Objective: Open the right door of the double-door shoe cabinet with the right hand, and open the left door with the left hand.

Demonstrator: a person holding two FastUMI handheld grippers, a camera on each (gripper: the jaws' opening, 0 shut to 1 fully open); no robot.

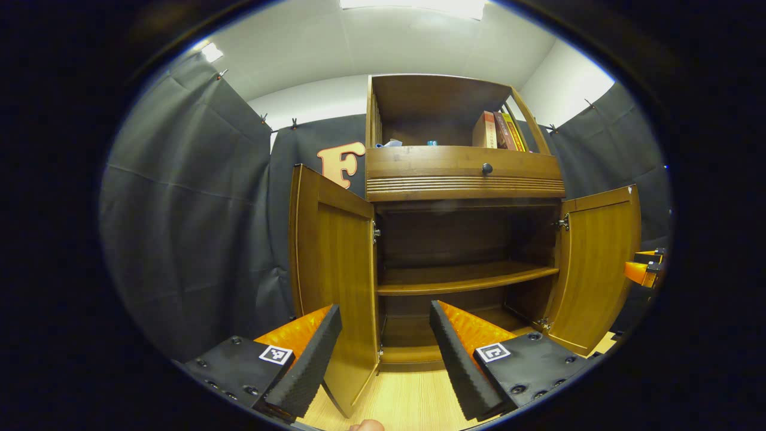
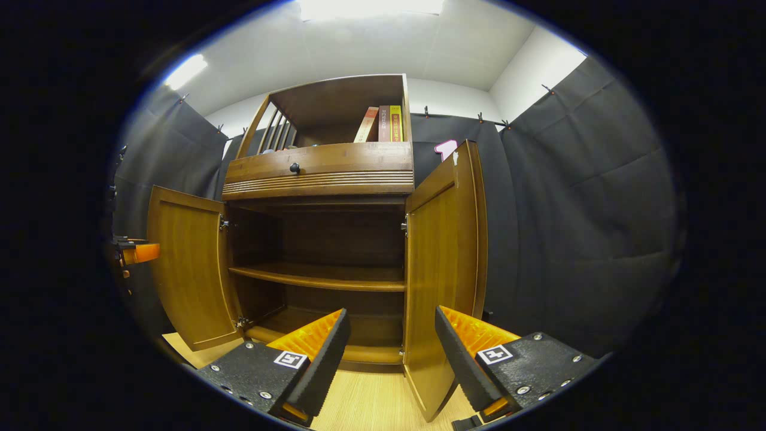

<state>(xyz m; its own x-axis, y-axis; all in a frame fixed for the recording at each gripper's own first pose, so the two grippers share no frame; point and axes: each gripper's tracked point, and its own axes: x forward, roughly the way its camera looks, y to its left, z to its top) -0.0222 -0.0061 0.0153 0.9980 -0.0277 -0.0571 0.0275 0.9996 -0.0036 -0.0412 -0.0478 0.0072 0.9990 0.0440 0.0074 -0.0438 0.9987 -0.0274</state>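
Left gripper [image 1: 383, 347]: jaws spread wide, holding nothing, low over the wood floor [image 1: 395, 401], with the free edge of the left door [image 1: 335, 275] running up between its fingers; touching or just clear, can't tell from this angle. Right gripper [image 2: 392, 350]: same story, jaws apart and empty, the right door [image 2: 440, 263] edge standing just ahead in the gap between its fingers. Each gripper is the nearer one to its own door, so no crossover needed. Both doors hang vertical on side hinges, long axis upright, swung out toward the cameras, roughly square to the shoe cabinet [image 1: 464, 179] front. In the left gripper view the right door sits further off to the side with the other gripper's tip beyond it at the rim. Interior is exposed: one shelf [image 1: 461, 278] midway, bare, dark back panel. Above the doors, a drawer with a round knob [image 1: 487, 169], then an open top bay with a few books [image 1: 499, 130]. Doors are brown wood with framed panels. Judgement: both doors look open, task essentially done; what's left is backing the grippers off straight without nudging either edge.
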